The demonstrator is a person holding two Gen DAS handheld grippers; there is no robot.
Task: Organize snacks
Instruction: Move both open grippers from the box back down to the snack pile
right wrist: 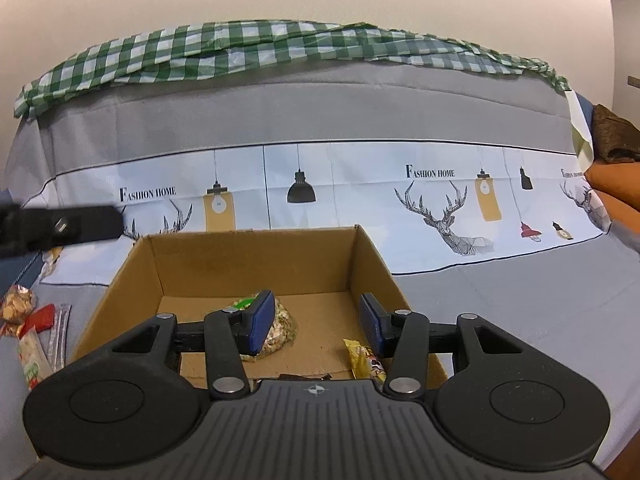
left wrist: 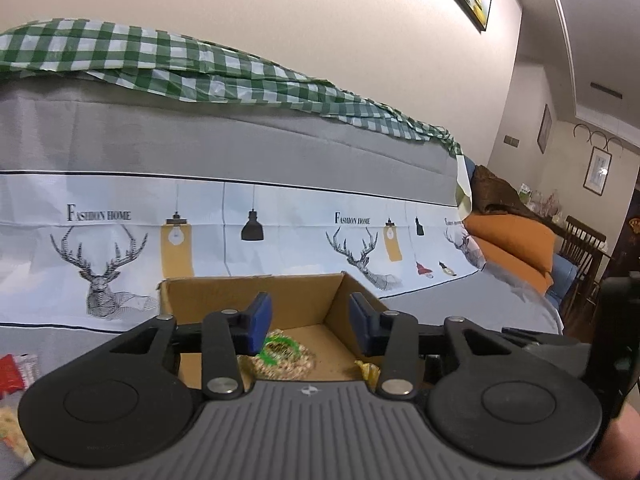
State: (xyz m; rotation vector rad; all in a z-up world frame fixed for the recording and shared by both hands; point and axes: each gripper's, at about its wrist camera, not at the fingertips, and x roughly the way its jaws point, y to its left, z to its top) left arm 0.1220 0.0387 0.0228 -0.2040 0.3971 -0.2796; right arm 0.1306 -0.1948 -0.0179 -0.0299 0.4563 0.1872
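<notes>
Furthest left, on the grey cover beside the cardboard box [right wrist: 256, 264], lie the snacks not yet sorted: a gold-wrapped packet [right wrist: 16, 306], a red-and-white packet [right wrist: 34, 354] and a thin clear sachet [right wrist: 60, 336]. The left gripper [left wrist: 308, 320] hovers over the near edge of the box with its blue pads spread and nothing between them. Inside the box a clear bag of nuts [right wrist: 280, 330] rests on the floor left of centre, and a yellow packet [right wrist: 366, 358] lies near the front right corner. The right gripper [right wrist: 316, 326] hangs over the box, jaws apart and empty (the nut bag only looks touched by its left pad; it sits lower down). The step in hand seems to be fetching the next loose snack. To do it well, I would swing the left gripper to the pile, come down square over one packet, pinch it across its narrow width, then lift clear of the box wall before lowering it into the bare floor at the back.
</notes>
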